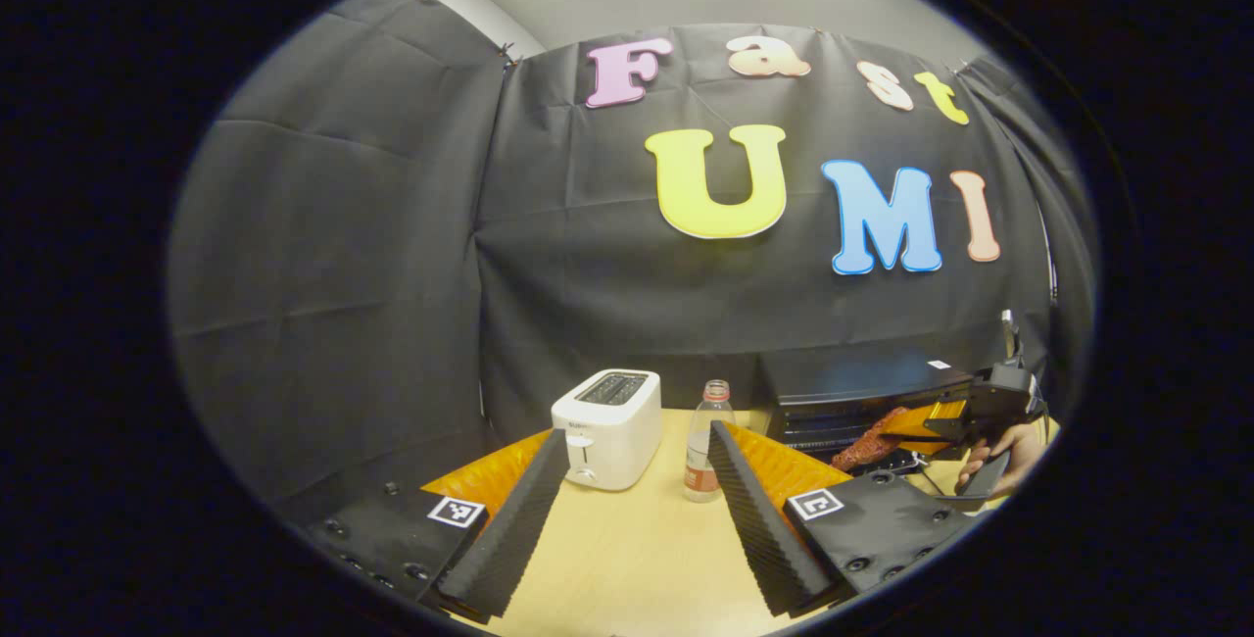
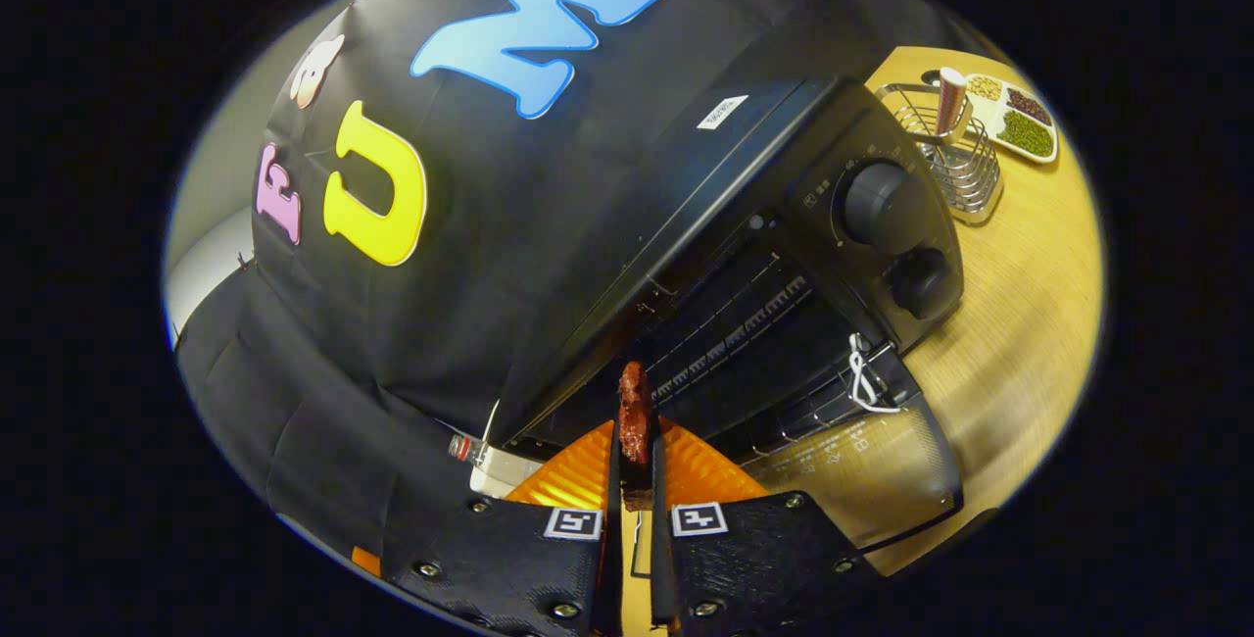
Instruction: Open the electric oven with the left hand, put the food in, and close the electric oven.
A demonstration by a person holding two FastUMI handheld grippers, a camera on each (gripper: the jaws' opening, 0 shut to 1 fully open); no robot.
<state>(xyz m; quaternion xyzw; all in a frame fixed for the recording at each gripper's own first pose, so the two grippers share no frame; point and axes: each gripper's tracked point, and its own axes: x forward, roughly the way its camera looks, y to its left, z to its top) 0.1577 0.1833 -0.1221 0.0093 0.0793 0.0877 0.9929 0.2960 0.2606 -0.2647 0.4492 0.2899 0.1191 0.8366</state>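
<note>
In front of the open electric oven [image 2: 784, 255], I hold a strip of food [image 2: 635, 412] pinched edge-on between the two fingers of my right gripper [image 2: 635, 480], which is clenched on it. The food is dark red-brown, flat and thin, with a rough, glistening surface, like a slice of cooked meat. It sticks out past the fingertips toward the oven's mouth. The oven is black, with two round knobs on its front panel; its glass door [image 2: 862, 465] lies dropped open below the gripper, and a wire rack [image 2: 735, 323] shows inside.

My left gripper [image 1: 635, 480] hangs released, fingers spread wide and holding nothing, over the wooden table [image 1: 627, 549], facing a white toaster [image 1: 607, 426] and a water bottle [image 1: 703, 446]. From there I see my right gripper and the food just before the oven.

I judge the risks so: the thin strip could slip or sag out of the narrow grip, or catch the rack's front edge if I come in too low. Released early, it would land on the door.
</note>
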